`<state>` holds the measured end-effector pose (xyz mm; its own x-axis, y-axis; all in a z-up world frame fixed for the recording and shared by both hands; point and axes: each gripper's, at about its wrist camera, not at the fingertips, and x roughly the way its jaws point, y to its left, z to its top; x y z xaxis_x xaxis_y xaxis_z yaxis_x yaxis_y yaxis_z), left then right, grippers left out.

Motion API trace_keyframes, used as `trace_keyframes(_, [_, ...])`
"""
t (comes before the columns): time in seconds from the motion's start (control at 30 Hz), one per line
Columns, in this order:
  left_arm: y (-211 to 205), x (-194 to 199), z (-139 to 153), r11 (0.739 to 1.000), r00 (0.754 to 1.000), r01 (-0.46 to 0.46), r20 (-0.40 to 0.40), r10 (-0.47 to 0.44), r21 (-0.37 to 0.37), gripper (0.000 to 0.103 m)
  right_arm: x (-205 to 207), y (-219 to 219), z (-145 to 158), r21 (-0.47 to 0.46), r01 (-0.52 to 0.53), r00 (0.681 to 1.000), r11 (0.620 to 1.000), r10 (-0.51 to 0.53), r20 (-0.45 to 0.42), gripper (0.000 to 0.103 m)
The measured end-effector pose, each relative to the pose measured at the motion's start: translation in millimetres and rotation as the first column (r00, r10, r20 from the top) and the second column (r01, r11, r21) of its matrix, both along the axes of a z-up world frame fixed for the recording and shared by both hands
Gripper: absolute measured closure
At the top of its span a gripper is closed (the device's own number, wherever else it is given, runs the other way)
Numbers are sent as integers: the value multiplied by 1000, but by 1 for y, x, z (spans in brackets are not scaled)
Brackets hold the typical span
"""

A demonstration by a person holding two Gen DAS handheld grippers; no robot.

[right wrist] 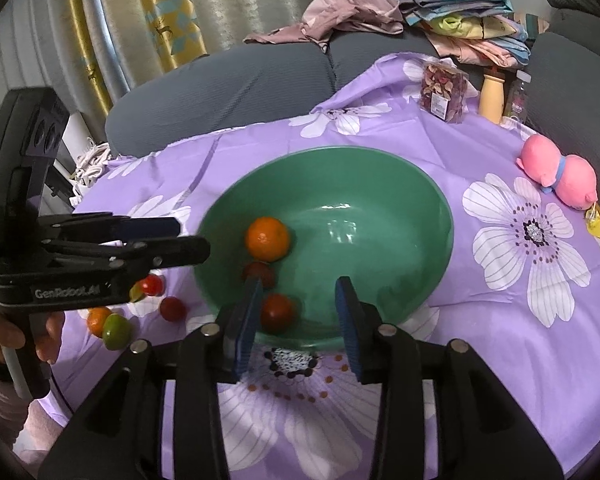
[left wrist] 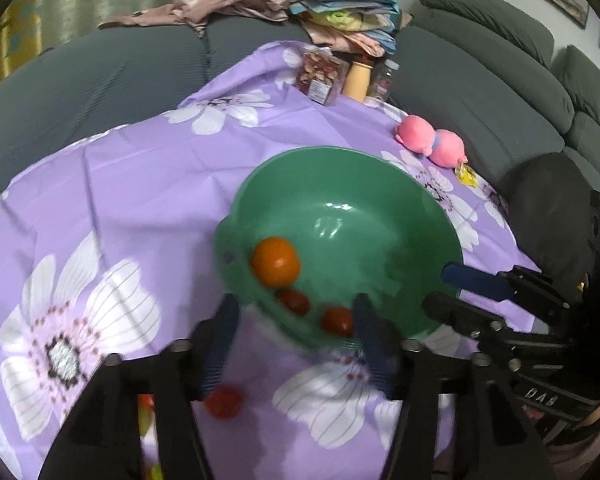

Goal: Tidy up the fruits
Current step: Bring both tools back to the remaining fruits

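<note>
**Three fruits in the green bowl, more waiting on the cloth**

A wide green bowl (right wrist: 380, 184) sits on a table covered by a purple cloth (right wrist: 460, 360) printed with big white flowers. Inside it, toward the near-left wall, lies a round orange (right wrist: 267, 238) with a dimpled, glossy skin. Just in front of it is a small dark red tomato (right wrist: 260, 271), and nearer the rim a second red tomato (right wrist: 278, 313), smooth and shiny, a little larger in view.

The right claw (right wrist: 298, 320) hangs over the bowl's near rim with its blue pads apart and nothing gripped; the second tomato shows just beside its left pad, lying in the bowl and not pressed. The left claw (left wrist: 296, 344) is likewise spread, roughly half open, empty, its fingers straddling the bowl's near-left edge.

Outside the bowl, on the cloth to its left, more fruit lies loose: a red tomato (right wrist: 172, 308), another red one (right wrist: 153, 284) partly behind the left claw's body, a small orange (right wrist: 97, 319) and a green fruit (right wrist: 115, 331) touching it.

A pink plush toy (right wrist: 556, 172) lies at the table's far right edge.
</note>
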<state>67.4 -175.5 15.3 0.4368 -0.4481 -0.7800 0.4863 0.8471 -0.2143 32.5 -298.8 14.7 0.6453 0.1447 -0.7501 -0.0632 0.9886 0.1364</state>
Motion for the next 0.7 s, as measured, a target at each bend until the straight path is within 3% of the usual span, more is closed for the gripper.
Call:
trace_keyframes(0.17, [40, -14, -3, 997, 996, -80, -33, 79, -12, 36, -10, 15, 11, 31, -34, 999, 999, 33, 24, 52])
trace_keyframes(0.37, [94, -33, -10, 978, 975, -210, -72, 210, 1, 28, -20, 42, 18, 30, -102, 993, 994, 101, 58, 40])
trace_keyframes(0.43, [106, -39, -12, 971, 968, -240, -73, 240, 10, 13, -23, 50, 19, 25, -122, 991, 992, 120, 59, 37])
trace_keyframes(0.7, [136, -62, -19, 956, 952, -292, -95, 292, 16, 12, -33, 77, 12, 37, -187, 982, 982, 186, 26, 35])
